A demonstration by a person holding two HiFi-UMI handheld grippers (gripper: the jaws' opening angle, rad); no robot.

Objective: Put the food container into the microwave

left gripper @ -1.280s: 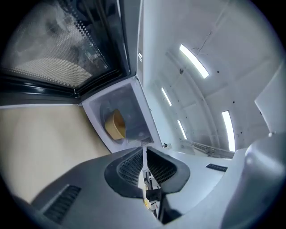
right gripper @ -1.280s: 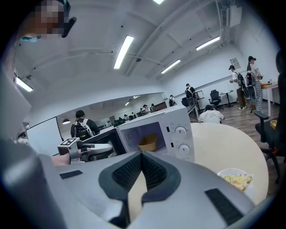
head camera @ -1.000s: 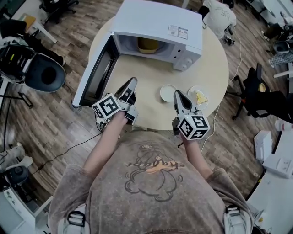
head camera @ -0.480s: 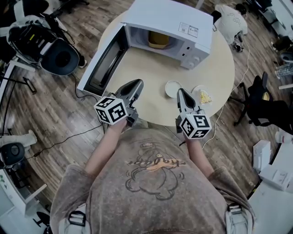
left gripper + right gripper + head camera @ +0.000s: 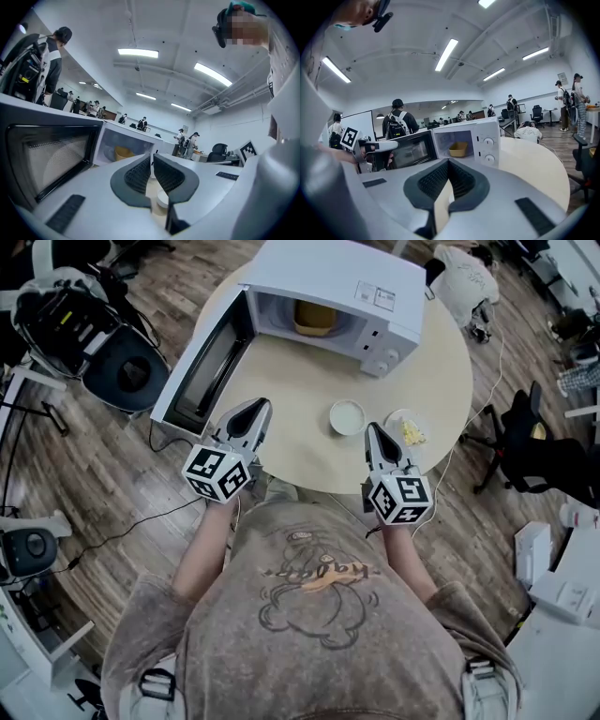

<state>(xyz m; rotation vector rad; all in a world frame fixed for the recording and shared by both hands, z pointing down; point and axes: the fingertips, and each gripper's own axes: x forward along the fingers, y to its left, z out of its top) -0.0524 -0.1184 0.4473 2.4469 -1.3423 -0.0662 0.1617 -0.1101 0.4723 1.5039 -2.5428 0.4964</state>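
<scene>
The yellow food container sits inside the white microwave, whose door hangs open to the left. It shows in both gripper views, container and container, deep in the cavity. My left gripper hovers over the table's near left part, just right of the open door, shut and empty. My right gripper floats at the table's near right edge, pads together with nothing between them. Both point toward the microwave from well short of it.
A small white round dish and a plate with food bits lie between the grippers and the microwave on the round beige table. Office chairs, cables and people surround the table.
The left gripper has rolled about its own axis and drifted a little left toward the open door. The right gripper has stayed where it was.
</scene>
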